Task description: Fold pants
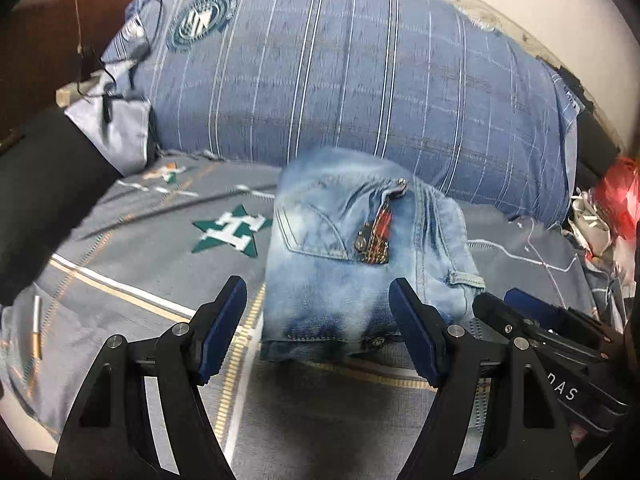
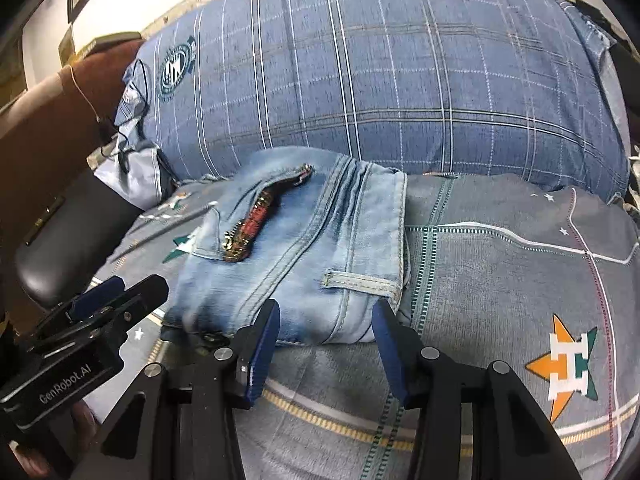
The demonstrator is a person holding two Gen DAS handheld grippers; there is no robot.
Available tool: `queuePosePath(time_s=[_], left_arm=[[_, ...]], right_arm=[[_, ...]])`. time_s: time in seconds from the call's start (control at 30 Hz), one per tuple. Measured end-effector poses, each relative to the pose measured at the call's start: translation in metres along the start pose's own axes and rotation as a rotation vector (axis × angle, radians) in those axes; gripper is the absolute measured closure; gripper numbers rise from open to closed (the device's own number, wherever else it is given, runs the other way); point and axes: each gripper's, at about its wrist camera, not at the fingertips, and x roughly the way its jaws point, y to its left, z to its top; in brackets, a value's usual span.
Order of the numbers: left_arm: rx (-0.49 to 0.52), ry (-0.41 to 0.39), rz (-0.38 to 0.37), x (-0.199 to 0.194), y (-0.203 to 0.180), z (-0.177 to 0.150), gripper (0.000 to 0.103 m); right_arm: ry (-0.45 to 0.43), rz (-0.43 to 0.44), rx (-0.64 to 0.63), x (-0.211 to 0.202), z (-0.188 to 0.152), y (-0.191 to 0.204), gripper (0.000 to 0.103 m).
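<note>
Black plastic arms with blue ribbed pads fill the bottom of both views: the left hand-held gripper [image 1: 318,306] is spread wide and holds nothing, and the right hand-held gripper [image 2: 328,320] is likewise spread and empty. Folded jeans [image 1: 360,264] lie on the bed just ahead of both, a compact, roughly square bundle of pale, stone-washed denim with darker patches near the lower hem. From the left wrist view the bundle's near edge sits between the two pads and a little beyond them; from the right wrist view the pads frame the near right corner, close to a belt loop [image 2: 358,282], though whether they touch the cloth is unclear. A brass-toothed zipper [image 2: 256,226] on red tape runs slantwise across the top layer, beside a curved, double-stitched pocket seam. Under the jeans is a grey bedsheet [image 2: 500,280] of soft woven cloth, printed with stitched-looking lines and stars, one orange and green star [image 2: 566,366] among them. Behind rises a plump blue checked pillow [image 2: 400,80] with a round green crest
</note>
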Motion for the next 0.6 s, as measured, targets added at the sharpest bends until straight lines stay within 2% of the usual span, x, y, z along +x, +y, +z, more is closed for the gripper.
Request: queuePosePath(time_s=[0.1,0.23,0.37,0.6], left_arm=[[-0.009,-0.037,0.003,-0.013,0.004,0.001,0.029],[0.015,-0.070,0.047,-0.026,0.001,0.003,0.029],[0.040,-0.102,0.070,-0.034,-0.003,0.001,0.029],[0.030,-0.028,0.095,-0.022,-0.004,0.001,0.029]], right_arm=[[-0.016,-0.005,0.026,-0.009,-0.004,0.002,0.056],[-0.044,-0.012,0.071,-0.023,-0.009,0.002,0.054],[-0.074,-0.059,0.062,-0.032,-0.010,0.007,0.054],[-0.118,-0.067,0.054,-0.045,-0.009,0.012,0.054]])
